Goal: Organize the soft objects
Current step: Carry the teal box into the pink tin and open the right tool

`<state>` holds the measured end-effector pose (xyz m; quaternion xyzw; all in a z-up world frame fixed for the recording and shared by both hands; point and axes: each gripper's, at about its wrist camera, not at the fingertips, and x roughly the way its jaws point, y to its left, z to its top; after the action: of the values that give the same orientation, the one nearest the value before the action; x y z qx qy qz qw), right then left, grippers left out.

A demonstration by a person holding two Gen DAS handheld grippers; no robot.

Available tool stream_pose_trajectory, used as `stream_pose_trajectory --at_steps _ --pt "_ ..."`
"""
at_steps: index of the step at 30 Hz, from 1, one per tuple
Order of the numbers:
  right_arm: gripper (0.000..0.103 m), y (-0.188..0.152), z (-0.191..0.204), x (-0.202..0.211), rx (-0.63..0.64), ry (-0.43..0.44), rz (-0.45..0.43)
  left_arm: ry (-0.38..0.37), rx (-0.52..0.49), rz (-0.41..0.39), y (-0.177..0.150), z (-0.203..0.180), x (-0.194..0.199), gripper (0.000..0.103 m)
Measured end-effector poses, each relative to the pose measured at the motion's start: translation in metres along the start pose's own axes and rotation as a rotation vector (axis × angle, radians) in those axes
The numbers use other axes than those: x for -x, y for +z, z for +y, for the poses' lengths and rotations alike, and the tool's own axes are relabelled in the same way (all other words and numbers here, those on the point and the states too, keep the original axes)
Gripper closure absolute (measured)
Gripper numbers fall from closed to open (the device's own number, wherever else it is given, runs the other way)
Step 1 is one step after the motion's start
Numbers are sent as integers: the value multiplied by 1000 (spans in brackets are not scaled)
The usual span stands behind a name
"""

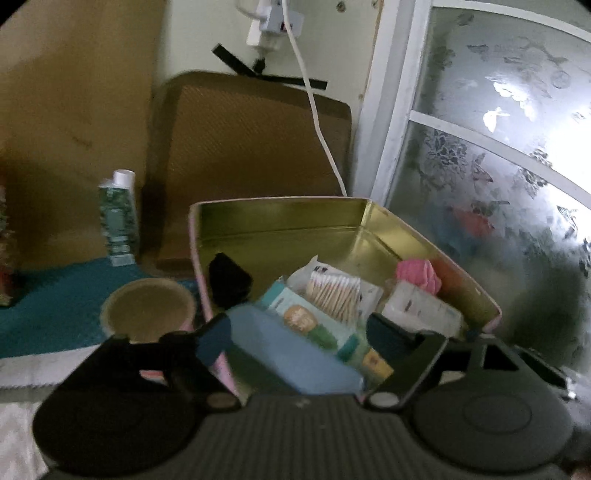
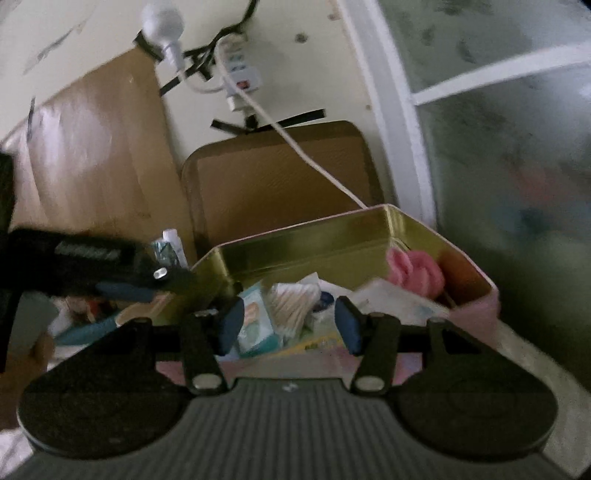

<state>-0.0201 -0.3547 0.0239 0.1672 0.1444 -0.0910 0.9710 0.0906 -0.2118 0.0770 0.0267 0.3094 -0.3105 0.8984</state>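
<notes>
A cream wall with a taped-up white power strip point(image 1: 271, 26) and a frosted, flower-patterned window point(image 1: 491, 155) back a table laid with a teal woven mat point(image 1: 55, 306). On it stands a gold-lined rectangular tin with a pink outside point(image 1: 280, 225), lid off, straight ahead of both sets of jaws.

The left gripper point(image 1: 299, 332) is spread wide and grips nothing; a soft light-blue rectangular pad point(image 1: 291, 350) lies between and just below its fingers, inside the tin's near wall. The right gripper point(image 2: 288, 325) stands partly parted and empty just short of the tin's near rim.

Farther in lie a clear bundle of wooden cotton swabs point(image 1: 336, 295), a pink ribbed soft roll point(image 1: 419, 275) in the far right corner, and a black soft lump point(image 1: 229, 280) to the left; blur makes that last one hard to identify.

To finish the placement well, I judge the left jaws should stay spread and back straight off, clear of the pad and rim. A round tan cup point(image 1: 147, 310) just left of the left finger risks a knock.
</notes>
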Motion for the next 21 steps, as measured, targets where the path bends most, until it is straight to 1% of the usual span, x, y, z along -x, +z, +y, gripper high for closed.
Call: stream_pose_trajectory --at_steps 1,3,5,10,12,15,19,21 --pt "46 -1 0 4 -19 -5 -1 11 -2 -4 -3 0 6 11" --pt "46 -3 5 13 -45 -13 -2 31 1 0 -10 -1 17 3" --pt "46 -5 8 20 -63 -16 -6 41 3 15 -17 -2 27 0" --pt "45 -14 18 44 -91 -14 -12 95 -16 50 -38 -6 49 0" --pt "42 -18 23 54 -95 -10 -10 109 -18 63 -47 -6 55 0" --pt "41 -26 32 69 -89 -19 -17 133 -20 78 -62 -5 65 0" --pt "36 -34 41 83 -80 -37 -20 179 -9 79 -78 1 79 0" --pt "36 -37 46 88 -73 -39 -16 204 5 59 -84 4 89 0"
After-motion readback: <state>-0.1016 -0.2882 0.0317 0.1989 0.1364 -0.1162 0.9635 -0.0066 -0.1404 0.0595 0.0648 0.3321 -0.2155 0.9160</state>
